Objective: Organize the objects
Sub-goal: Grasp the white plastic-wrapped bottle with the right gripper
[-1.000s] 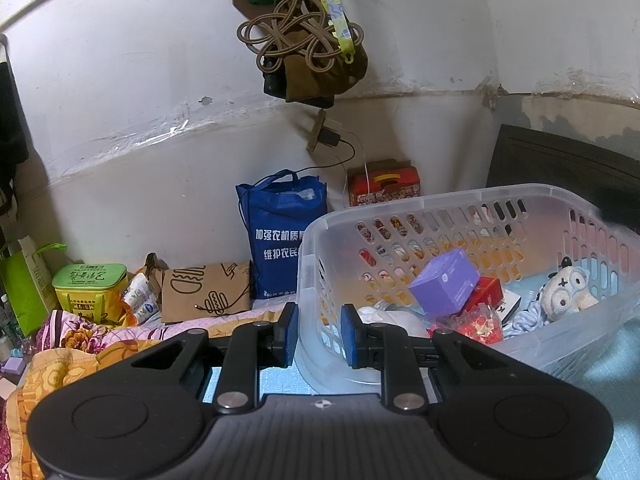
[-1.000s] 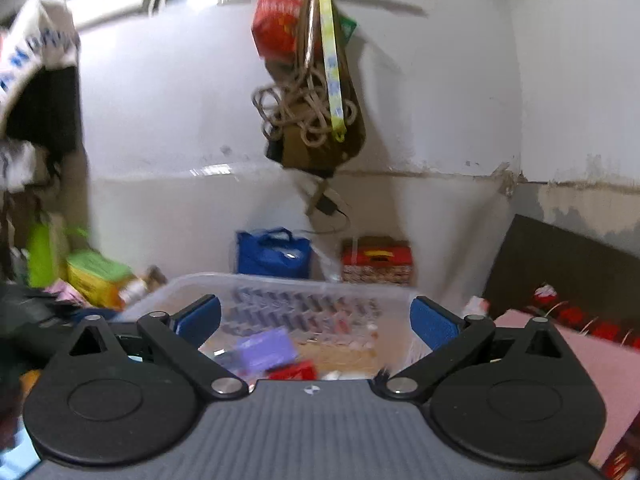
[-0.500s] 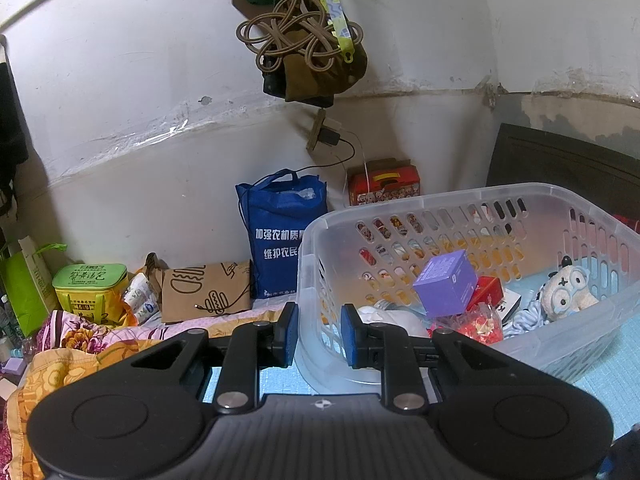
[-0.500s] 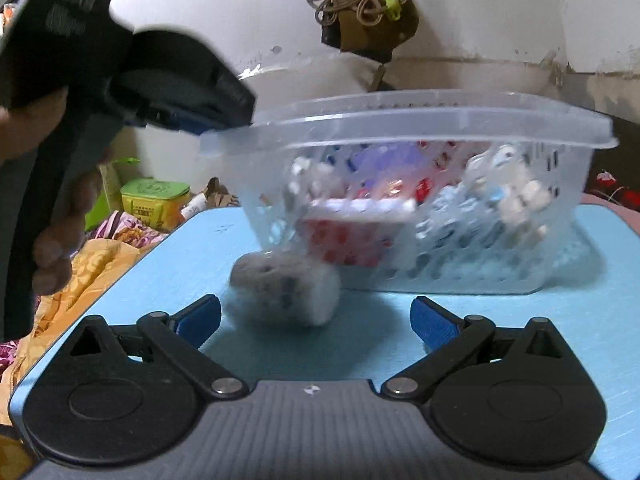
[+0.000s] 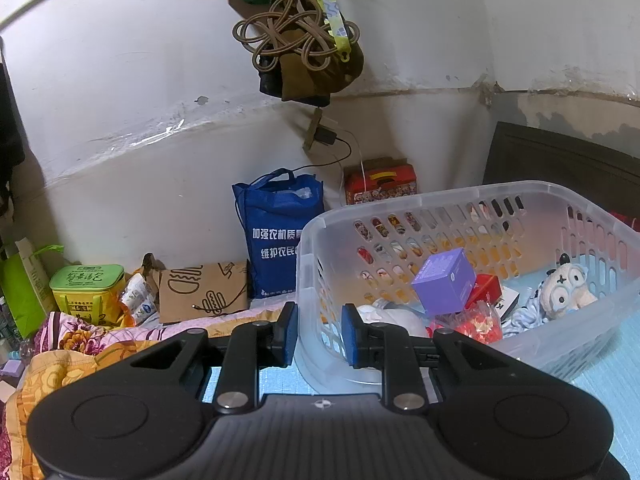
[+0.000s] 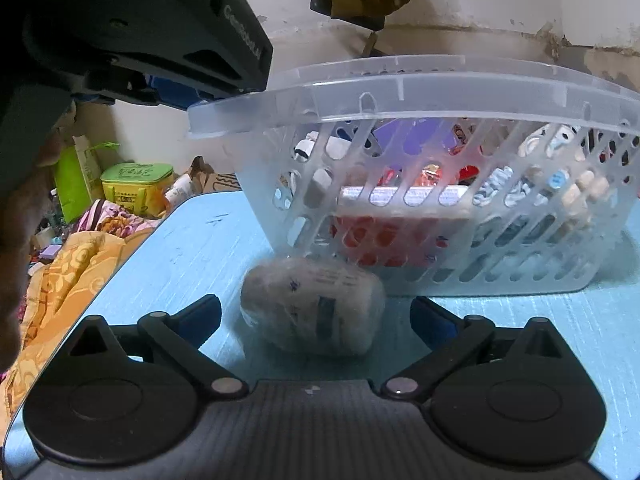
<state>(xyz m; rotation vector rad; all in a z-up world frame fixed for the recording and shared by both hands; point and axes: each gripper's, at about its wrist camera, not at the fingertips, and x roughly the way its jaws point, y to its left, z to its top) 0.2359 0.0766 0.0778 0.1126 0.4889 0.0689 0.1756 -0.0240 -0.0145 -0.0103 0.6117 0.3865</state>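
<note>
A clear plastic basket (image 5: 480,194) stands on the blue table (image 6: 192,248). It holds a purple box (image 5: 444,284), a white plush toy (image 5: 564,292) and red packets (image 5: 476,320). My left gripper (image 5: 320,334) is shut on the basket's near left corner; in the right wrist view it shows at the top left (image 6: 160,88), at the basket's rim (image 6: 400,92). A grey-white wrapped roll (image 6: 312,300) lies on the table in front of the basket. My right gripper (image 6: 316,314) straddles it with its jaws closing; the pads stand clear of the roll on both sides.
Against the wall beyond the table are a blue bag (image 5: 280,232), a brown paper bag (image 5: 204,292), a green box (image 5: 86,292) and a red box (image 5: 380,180). Flowered bedding (image 5: 80,344) lies to the left. Ropes and a bag (image 5: 304,52) hang overhead.
My right gripper came down from above the basket to the table in front of it, and the roll now lies between its slightly narrowed jaws. The left gripper and basket kept still.
</note>
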